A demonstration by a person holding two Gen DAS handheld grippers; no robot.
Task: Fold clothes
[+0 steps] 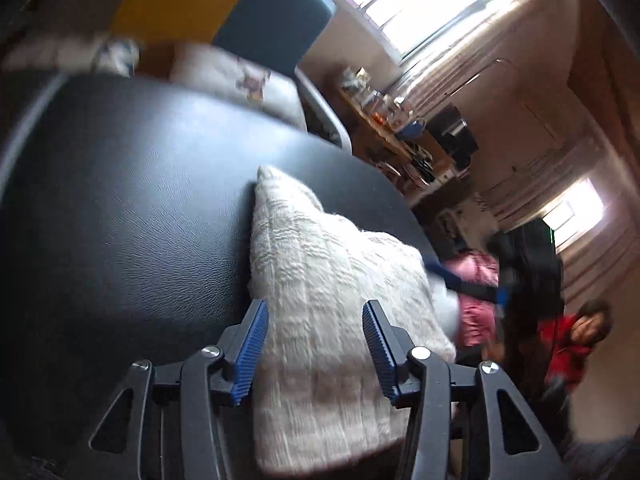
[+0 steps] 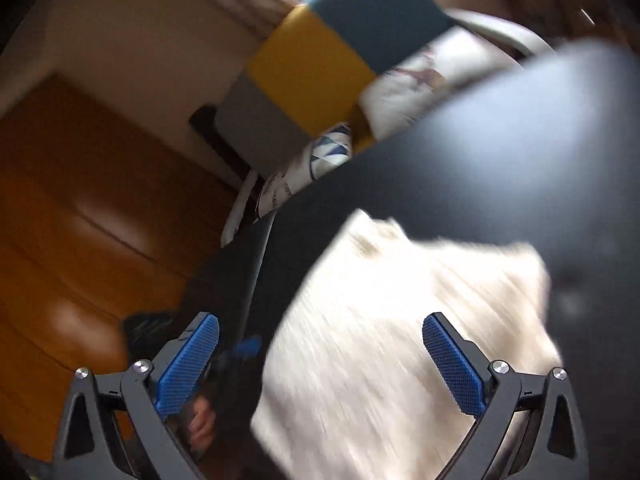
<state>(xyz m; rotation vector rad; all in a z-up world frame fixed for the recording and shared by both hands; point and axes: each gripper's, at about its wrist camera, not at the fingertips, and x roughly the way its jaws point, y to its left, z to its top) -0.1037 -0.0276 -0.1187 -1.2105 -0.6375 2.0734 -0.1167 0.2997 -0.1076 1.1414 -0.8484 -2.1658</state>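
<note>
A cream knitted garment [image 1: 332,280] lies folded on a black leather-look table [image 1: 120,208]. My left gripper [image 1: 316,316] hovers open low over the garment's near end, one blue pad on either side of the knit, without pinching it. In the right wrist view the same garment [image 2: 400,340] is motion-blurred under my wide-open right gripper [image 2: 320,344], which holds nothing. A blue finger of the right gripper [image 1: 460,280] shows at the garment's right edge in the left wrist view. A hand [image 2: 200,424] shows low behind the right gripper's left finger.
A chair with blue, yellow and grey back panels [image 2: 320,60] and a white patterned cushion [image 2: 404,92] stands beyond the table. Orange wooden floor [image 2: 80,220] lies to the left. A cluttered shelf [image 1: 392,128], pink clothing [image 1: 476,292] and a person in red [image 1: 568,344] are off the table's right side.
</note>
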